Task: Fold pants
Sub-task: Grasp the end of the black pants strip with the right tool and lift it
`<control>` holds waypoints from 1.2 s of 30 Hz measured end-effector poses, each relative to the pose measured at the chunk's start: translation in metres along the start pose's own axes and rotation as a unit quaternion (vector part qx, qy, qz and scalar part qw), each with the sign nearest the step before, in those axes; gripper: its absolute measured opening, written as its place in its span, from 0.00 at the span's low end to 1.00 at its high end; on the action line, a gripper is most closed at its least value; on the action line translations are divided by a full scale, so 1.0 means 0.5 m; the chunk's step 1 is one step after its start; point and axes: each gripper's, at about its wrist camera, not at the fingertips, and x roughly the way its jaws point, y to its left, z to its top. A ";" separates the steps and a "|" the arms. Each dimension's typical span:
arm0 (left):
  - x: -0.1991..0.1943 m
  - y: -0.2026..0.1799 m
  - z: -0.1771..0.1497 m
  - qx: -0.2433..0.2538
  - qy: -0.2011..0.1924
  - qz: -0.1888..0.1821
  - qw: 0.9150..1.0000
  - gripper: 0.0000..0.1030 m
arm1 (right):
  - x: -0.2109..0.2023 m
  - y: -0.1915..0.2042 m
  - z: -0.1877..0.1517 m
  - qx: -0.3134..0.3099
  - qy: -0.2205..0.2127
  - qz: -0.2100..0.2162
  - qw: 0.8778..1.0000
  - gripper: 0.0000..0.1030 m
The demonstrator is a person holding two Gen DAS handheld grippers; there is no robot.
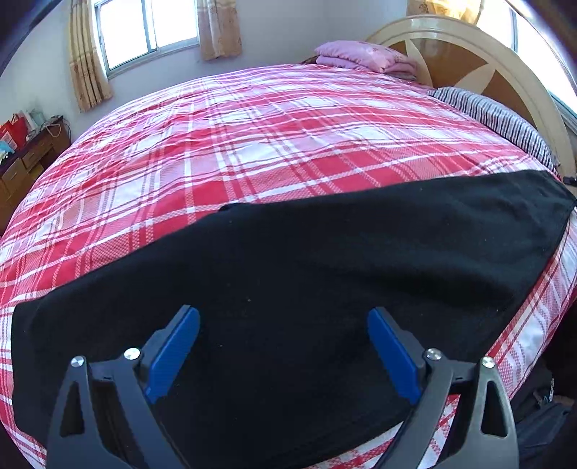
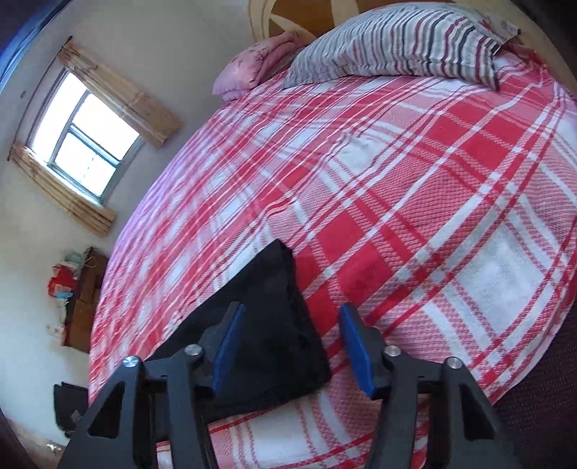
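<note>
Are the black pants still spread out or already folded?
Folded at least lengthwise: the black pants lie as one flat band across the plaid bedspread. Further folds: cannot tell.

bed [image 1: 252,144] | on it: black pants [image 1: 288,270], striped pillow [image 2: 396,43], pink quilt [image 1: 364,56]

A home bedroom: a bed with a red-and-white plaid cover [image 1: 252,144], a striped pillow [image 2: 404,39] at its head, a curtained window [image 1: 148,32] beyond.

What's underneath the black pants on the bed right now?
The black pants lie flat on the red and white plaid bedspread, which shows all around them. Whatever sits directly beneath the fabric is covered, so nothing else can be confirmed there.
</note>
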 end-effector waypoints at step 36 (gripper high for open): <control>0.009 0.005 -0.010 -0.004 -0.002 -0.001 1.000 1.00 | 0.008 -0.035 0.019 -0.042 0.070 0.022 0.996 0.44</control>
